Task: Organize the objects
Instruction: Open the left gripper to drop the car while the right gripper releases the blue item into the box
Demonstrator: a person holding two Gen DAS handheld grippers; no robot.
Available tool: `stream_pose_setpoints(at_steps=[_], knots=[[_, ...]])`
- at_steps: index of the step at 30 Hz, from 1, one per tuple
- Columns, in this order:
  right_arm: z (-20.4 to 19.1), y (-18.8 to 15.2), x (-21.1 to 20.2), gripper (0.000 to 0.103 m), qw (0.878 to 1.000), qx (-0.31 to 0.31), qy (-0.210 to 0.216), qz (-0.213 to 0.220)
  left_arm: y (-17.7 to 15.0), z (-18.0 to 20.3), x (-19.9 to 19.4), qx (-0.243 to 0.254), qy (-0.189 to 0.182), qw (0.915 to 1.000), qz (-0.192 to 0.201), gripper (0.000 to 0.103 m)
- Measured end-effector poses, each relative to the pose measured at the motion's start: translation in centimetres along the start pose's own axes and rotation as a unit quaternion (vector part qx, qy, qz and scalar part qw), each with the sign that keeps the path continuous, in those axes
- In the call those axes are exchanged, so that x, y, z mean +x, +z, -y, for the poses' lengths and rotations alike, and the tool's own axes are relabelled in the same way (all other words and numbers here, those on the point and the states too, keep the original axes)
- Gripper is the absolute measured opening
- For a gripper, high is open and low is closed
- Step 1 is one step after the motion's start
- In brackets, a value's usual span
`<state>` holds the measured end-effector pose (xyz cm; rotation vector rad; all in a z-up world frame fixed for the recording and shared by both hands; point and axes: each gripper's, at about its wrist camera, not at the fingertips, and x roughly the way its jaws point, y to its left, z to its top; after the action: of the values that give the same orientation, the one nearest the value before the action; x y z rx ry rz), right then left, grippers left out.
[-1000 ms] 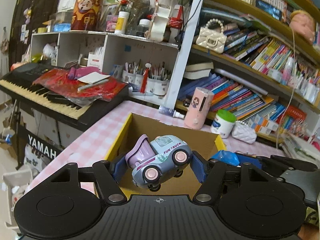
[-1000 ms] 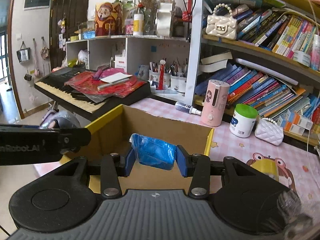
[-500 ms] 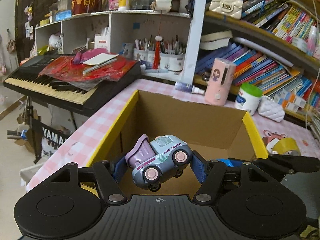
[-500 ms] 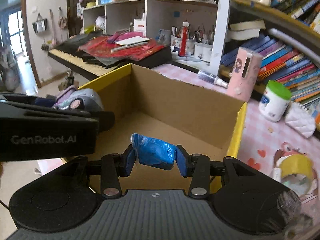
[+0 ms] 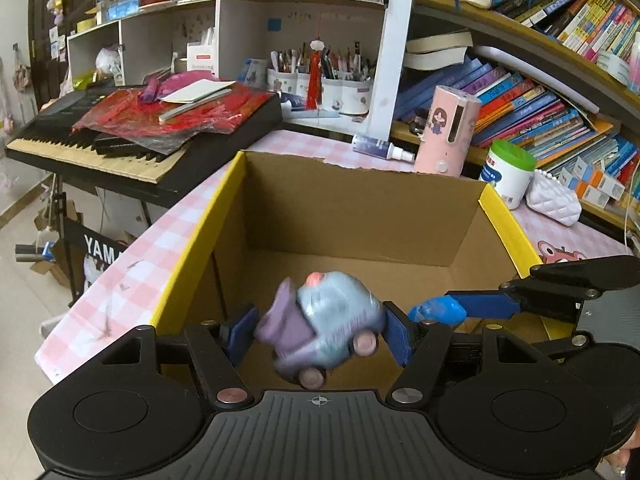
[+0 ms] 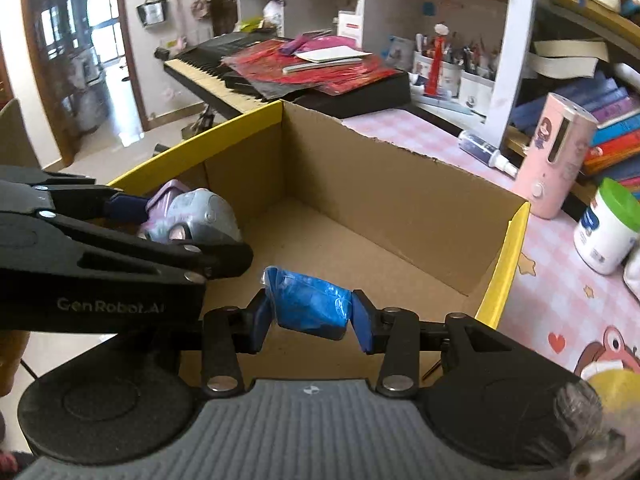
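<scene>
My left gripper [image 5: 318,330] is open over an open cardboard box with yellow flaps [image 5: 352,216]. A blue and purple toy truck [image 5: 324,324] sits blurred and tilted between its spread fingers, dropping free. The truck also shows in the right wrist view [image 6: 188,216], beside the left gripper's arm. My right gripper [image 6: 310,316] is shut on a crumpled blue plastic bundle [image 6: 308,306] and holds it above the box floor [image 6: 344,256]. In the left wrist view the bundle [image 5: 438,312] shows at the right.
The box stands on a pink checked table [image 5: 152,256]. Behind it are a pink canister [image 5: 448,130], a green-lidded jar [image 5: 506,172], a spray bottle [image 5: 380,148] and a white purse [image 5: 554,200]. A keyboard [image 5: 132,132] is on the left, bookshelves on the right. Yellow tape [image 6: 612,390] lies at the right.
Both grippers have lowered toward the box. My left gripper has opened and the toy truck has tipped loose between its fingers. My right gripper still holds the blue bundle.
</scene>
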<state>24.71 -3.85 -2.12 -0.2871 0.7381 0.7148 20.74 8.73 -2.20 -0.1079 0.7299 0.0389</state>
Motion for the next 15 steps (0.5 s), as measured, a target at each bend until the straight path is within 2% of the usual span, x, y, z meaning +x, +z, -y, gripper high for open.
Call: stream_pose_setpoints(at_steps=[3,7,10,12,14,15], knots=[[0.2,0.2,0.3,0.039,1.000,-0.006,0.000,-0.003,0.1,-0.1,0.5,-0.002,0.002,1.0000,-0.003,0.060],[0.2,0.3,0.4,0.039,1.000,-0.009,-0.001,-0.005,0.1,0.0,0.6,-0.004,0.002,1.0000,-0.004,0.060],[0.2,0.3,0.4,0.041,1.000,-0.012,-0.008,-0.003,0.0,0.1,0.1,0.000,-0.001,1.0000,0.003,0.064],[0.1,0.1,0.2,0.042,1.000,-0.014,-0.016,0.005,-0.1,0.2,-0.6,0.000,-0.006,0.9999,0.014,0.074],[-0.1,0.0,0.1,0.045,0.999,-0.015,-0.026,0.014,-0.1,0.3,-1.7,0.002,-0.013,0.9994,0.032,0.078],[-0.2,0.0,-0.1,0.054,0.999,-0.013,-0.033,0.019,-0.1,0.4,-2.4,0.002,-0.017,0.9989,0.044,0.080]])
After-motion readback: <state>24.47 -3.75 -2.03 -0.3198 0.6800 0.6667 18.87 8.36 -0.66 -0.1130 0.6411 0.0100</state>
